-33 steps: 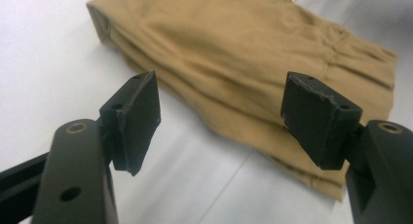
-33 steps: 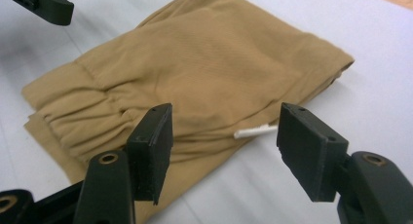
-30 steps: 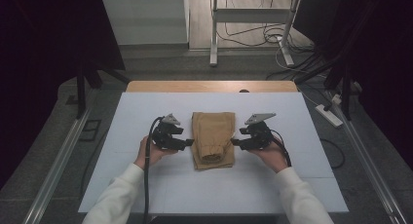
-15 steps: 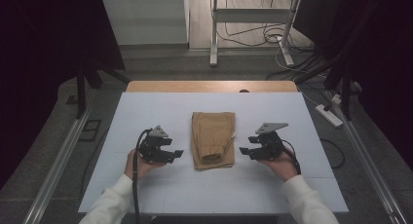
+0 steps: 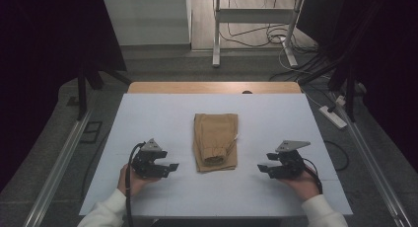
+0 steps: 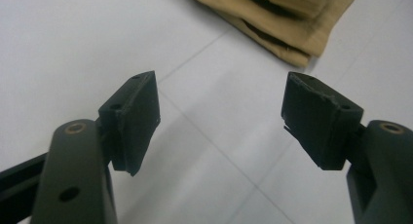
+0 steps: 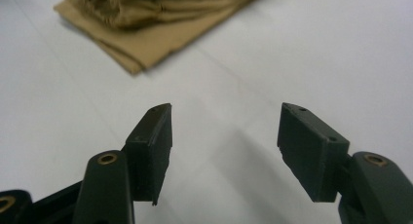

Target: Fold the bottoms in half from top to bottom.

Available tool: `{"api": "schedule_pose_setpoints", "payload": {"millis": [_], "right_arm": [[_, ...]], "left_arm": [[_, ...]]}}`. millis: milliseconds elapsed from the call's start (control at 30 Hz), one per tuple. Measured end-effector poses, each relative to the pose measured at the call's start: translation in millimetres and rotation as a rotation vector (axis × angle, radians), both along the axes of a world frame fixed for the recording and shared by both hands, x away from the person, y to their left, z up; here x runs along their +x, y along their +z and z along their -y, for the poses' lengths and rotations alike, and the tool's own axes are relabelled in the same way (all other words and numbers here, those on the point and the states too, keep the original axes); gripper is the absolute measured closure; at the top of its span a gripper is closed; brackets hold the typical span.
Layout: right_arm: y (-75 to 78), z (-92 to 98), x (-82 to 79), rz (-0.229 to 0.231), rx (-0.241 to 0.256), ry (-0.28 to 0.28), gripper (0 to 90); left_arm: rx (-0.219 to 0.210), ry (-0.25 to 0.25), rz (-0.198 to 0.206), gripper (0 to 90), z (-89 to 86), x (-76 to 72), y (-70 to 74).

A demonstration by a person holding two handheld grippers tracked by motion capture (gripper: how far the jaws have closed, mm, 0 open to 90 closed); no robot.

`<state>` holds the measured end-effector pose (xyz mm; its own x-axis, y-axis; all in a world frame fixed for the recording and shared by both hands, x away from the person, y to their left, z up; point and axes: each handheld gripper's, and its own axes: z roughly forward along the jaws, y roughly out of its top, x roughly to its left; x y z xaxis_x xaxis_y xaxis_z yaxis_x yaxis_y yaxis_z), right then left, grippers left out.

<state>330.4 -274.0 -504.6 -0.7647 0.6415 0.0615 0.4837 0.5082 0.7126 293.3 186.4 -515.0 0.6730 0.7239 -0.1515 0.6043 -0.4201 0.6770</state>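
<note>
We are holding the left hand-held gripper [image 5: 170, 167] and the right hand-held gripper [image 5: 262, 169] low over the white tabletop [image 5: 148, 118], one on each side of the folded tan trousers [image 5: 215, 140]. Both are standing with their jaws spread wide and nothing between them.

The trousers are lying between the two hand-held grippers, a little ahead of their jaw tips and clear of both; neither hand-held gripper is touching the cloth. We are reading no brand, label or writing on the trousers, the hand-held grippers or the tabletop. A small pale tab [image 5: 236, 136] is showing at the edge of the trousers that faces the right hand-held gripper, but it is too small for us to tell whether anything is printed on it.

The high view is giving us the whole layout: our left hand [image 5: 130, 180] and right hand [image 5: 303, 180] gripping the tools, the grey three-cornered plate on top of each, the cables trailing back, and a wooden strip [image 5: 214, 87] at the far edge of the tabletop.

The left gripper view is showing us the left hand-held gripper [image 6: 221, 112] with bare tabletop between its pads [image 6: 136, 119], and ahead of the right-hand pad a stacked corner of the trousers [image 6: 287, 29], its folded layers visible in section. The right gripper view is showing the right hand-held gripper [image 7: 225, 136] and, ahead of its left-hand pad [image 7: 153, 146], the gathered waistband end of the trousers [image 7: 131, 19] with the bottom layer sticking out flat.
</note>
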Motion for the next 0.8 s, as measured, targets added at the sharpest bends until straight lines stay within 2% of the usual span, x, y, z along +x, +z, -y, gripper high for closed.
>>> {"api": "schedule_pose_setpoints", "payload": {"millis": [233,333,567,800], "right_arm": [[-3.4,19.2,-10.9,0.01,0.011,-0.015,37.7],[-1.4,20.2,-12.9,0.025,0.016,-0.005,37.6],[-4.2,18.8,-11.8,0.023,-0.003,0.006,37.3],[-2.6,17.0,-13.2,0.029,0.012,0.013,36.3]], "left_arm": [[-0.019,0.025,-0.006,29.4,-9.7,-11.8,-1.3],[-0.026,0.031,-0.004,29.1,-11.8,-13.4,-1.3],[-0.027,0.03,-0.008,28.6,-11.7,-11.5,-2.9],[-0.028,0.03,-0.006,28.4,-11.7,-10.9,-2.6]]}}
